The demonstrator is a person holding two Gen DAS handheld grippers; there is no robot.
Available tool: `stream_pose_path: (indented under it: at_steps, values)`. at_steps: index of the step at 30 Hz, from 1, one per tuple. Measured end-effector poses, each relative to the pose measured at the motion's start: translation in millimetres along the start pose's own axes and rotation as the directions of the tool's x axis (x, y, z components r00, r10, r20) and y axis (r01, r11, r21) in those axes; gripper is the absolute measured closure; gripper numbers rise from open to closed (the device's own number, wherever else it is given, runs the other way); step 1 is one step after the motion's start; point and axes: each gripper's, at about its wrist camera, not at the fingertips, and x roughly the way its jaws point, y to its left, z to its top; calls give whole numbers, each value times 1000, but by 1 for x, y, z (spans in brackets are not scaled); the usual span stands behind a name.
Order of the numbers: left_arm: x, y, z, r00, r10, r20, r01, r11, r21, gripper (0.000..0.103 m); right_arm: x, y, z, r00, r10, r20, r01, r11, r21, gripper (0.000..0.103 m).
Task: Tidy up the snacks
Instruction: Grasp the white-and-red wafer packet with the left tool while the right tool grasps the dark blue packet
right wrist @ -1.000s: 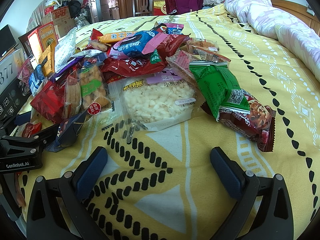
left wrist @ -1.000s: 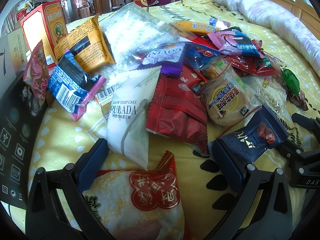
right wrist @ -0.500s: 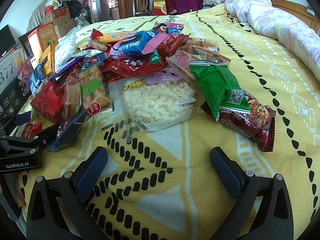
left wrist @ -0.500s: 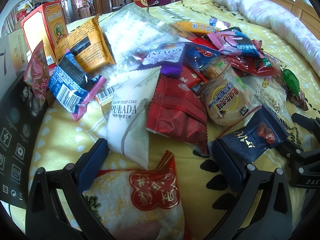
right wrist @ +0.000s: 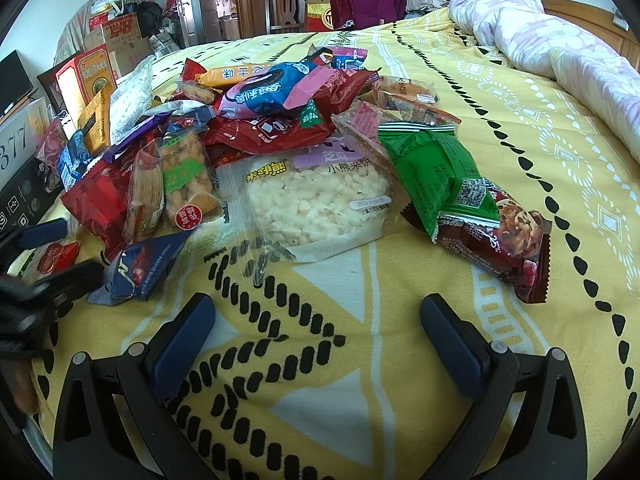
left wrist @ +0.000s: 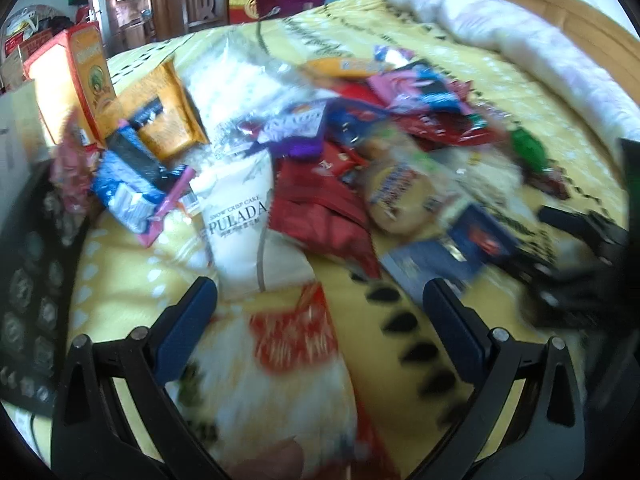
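- Snacks (right wrist: pixel 280 128) lie in a loose heap on the yellow patterned bedspread (right wrist: pixel 500 128), spreading from the far left toward the middle of the bed; nothing is sorted yet.
- Just changed: the left wrist view, sharp half a second ago, is now smeared, and the heap has shifted in it. I judge the left gripper (left wrist: pixel 320 304) has begun to move, so a first pick may be starting.
- That gripper is spread wide with nothing clamped; the red-and-white packet (left wrist: pixel 280 368) lies between its fingers, not pinched.
- The right gripper (right wrist: pixel 318 320) sits as before, spread wide over bare bedspread, near the clear rice-puff bag (right wrist: pixel 316 200).
- Counted, where edges are clear: one white "PULADA" pack (left wrist: pixel 240 232), one rice-puff bag, one green packet (right wrist: pixel 436 176) lying over one dark red nut bar (right wrist: pixel 504 244), one navy triangular sachet (right wrist: pixel 140 268), one orange box (right wrist: pixel 86 76) upright at far left.
- Red wrappers in the middle overlap too much to count; several, at least.
- One rolled pink quilt (right wrist: pixel 560 48) lies at far right.
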Motion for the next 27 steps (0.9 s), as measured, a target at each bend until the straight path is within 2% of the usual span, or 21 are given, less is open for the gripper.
stream_pose_path:
  at_steps: [2, 7, 9, 13, 16, 18, 22, 24, 27]
  values:
    - [-19, 5, -7, 1000, -24, 18, 24, 1000, -9, 0, 0, 0, 0, 1000, 0, 0, 0, 1000, 0, 0]
    - [-49, 12, -16, 998, -25, 59, 25, 1000, 0, 0, 0, 0, 0, 1000, 0, 0, 0, 1000, 0, 0]
    - [-55, 20, -12, 997, -33, 71, 35, 999, -29, 0, 0, 0, 0, 1000, -1, -3, 1, 1000, 0, 0]
    - [-38, 45, -5, 998, -58, 12, 59, 986, -153, 0, 1, 5, 1, 999, -38, -10, 38, 999, -28, 0]
    - [-18, 41, 0, 996, -68, -60, 59, 988, -141, 0, 4, 2, 3, 1000, -17, -5, 17, 1000, -12, 0]
    - [-17, 39, 0, 992, -97, -85, 84, 987, -138, 0, 5, 4, 4, 1000, -27, -13, 26, 999, -20, 0]
    - [-17, 46, -8, 989, -110, -104, 85, 972, -217, 0, 4, 4, 2, 1000, -18, -14, 18, 1000, -18, 0]
    - [-12, 46, -14, 988, -96, -121, 70, 975, -210, 0, 4, 2, 2, 1000, -10, -11, 10, 1000, -13, 0]
    - [-9, 33, -18, 990, -38, -136, 20, 991, -132, 0, 5, 0, 4, 1000, -7, -10, 6, 1000, -13, 0]
